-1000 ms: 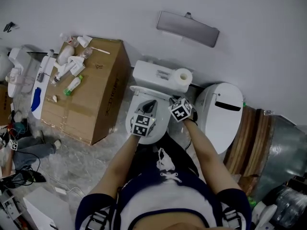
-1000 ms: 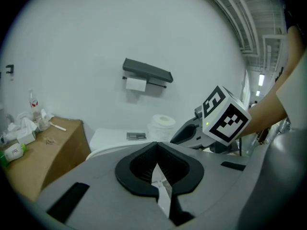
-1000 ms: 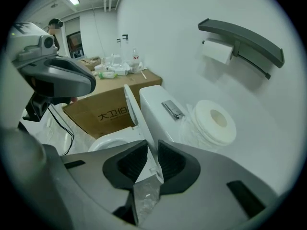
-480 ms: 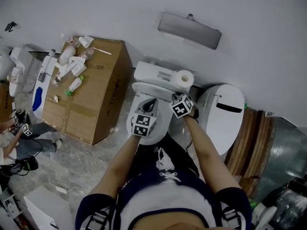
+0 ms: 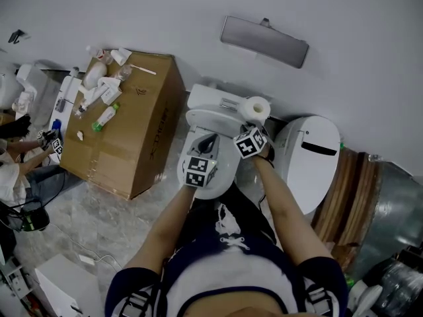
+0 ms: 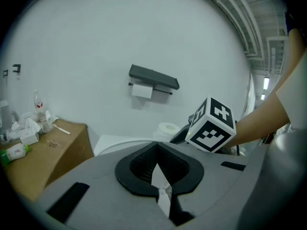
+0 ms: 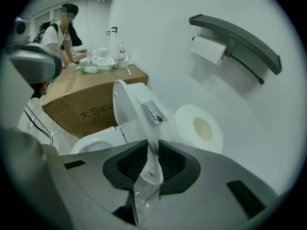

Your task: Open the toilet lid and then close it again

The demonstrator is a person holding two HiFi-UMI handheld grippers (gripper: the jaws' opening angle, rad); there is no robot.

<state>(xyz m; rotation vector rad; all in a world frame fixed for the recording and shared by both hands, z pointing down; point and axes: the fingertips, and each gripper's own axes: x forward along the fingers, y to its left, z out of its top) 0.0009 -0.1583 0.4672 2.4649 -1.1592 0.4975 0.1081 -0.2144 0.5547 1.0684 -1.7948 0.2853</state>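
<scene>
The white toilet (image 5: 198,185) stands against the wall, between my two grippers in the head view. Its lid (image 7: 130,107) is raised, almost upright in front of the tank (image 5: 215,100). My right gripper (image 7: 152,161) is shut on the lid's right edge, which runs up between the pads. The seat and bowl (image 7: 93,140) show below and left of the lid. My left gripper (image 6: 157,170) hovers over the bowl's front, shut with nothing between its fingers. In the head view the left gripper (image 5: 206,145) sits left of the right gripper (image 5: 236,133).
A toilet paper roll (image 7: 199,128) rests on the tank's right end. A paper holder (image 7: 235,37) hangs on the wall above. A cardboard box (image 5: 125,131) with bottles on top stands on the left, a white bin (image 5: 307,157) on the right. A person (image 7: 60,28) stands beyond the box.
The right gripper has shifted a little toward the tank with the lid edge in it. The left gripper has stayed put. At the far left a person's hand has come into view.
</scene>
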